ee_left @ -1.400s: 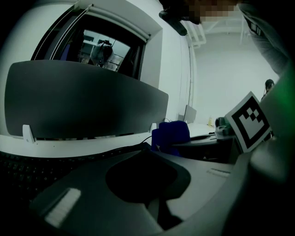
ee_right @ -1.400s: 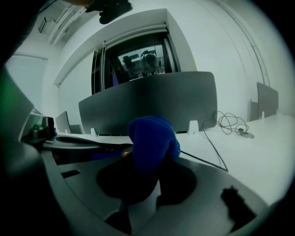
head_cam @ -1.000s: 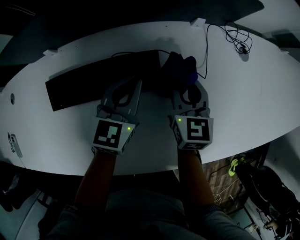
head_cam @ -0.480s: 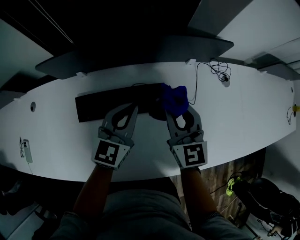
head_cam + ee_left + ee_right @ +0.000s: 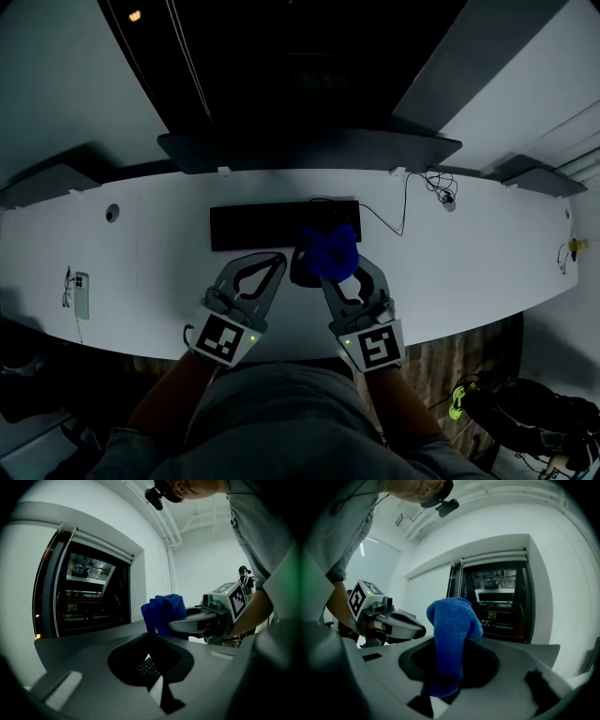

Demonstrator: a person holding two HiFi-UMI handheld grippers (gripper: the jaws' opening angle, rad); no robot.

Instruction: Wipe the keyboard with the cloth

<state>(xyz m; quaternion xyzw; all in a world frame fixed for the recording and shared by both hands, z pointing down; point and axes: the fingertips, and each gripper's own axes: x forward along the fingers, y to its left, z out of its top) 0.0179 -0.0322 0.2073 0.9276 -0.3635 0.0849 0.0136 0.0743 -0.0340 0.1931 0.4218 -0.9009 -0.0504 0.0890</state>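
While your right claw (image 5: 326, 277) is clamped on the blue cloth (image 5: 330, 251) at the right end of the keyboard (image 5: 258, 226), your left claw (image 5: 279, 258) sits closed and empty just beside it, over the white counter (image 5: 450, 253).

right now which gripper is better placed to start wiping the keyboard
Right. The right gripper is shut on the blue cloth, which it holds at the right end of the keyboard. The left gripper is shut on nothing, near the keyboard's front edge.
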